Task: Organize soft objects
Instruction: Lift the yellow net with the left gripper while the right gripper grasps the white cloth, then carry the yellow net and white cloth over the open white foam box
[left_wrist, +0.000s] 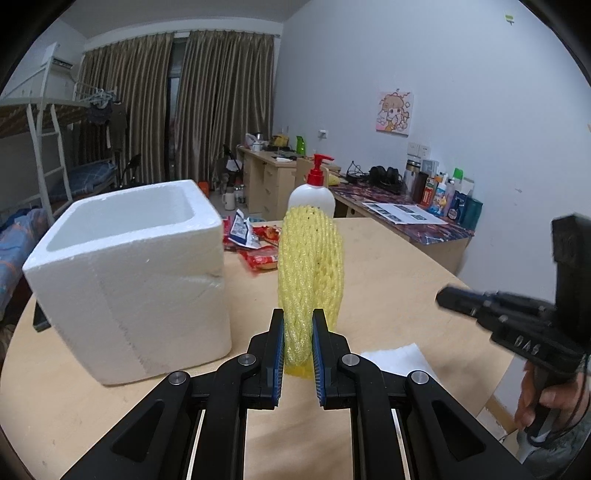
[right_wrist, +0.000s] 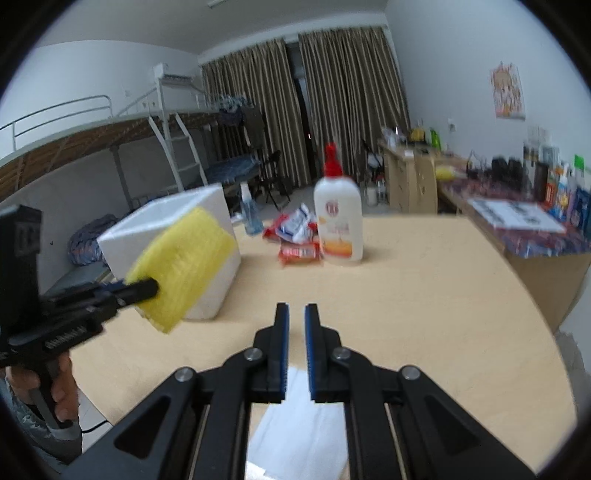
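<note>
L fingers (left_wrist: 298, 325) gripping yellow foam net (left_wrist: 309, 266), R fingers (right_wrist: 296, 321) closed, empty

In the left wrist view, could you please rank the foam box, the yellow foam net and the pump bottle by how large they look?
1. White foam box, clearly largest.
2. Yellow foam net, held in the left gripper; it is nearest the camera, so this rank is unsure.
3. Pump bottle, partly hidden behind the net.
</note>
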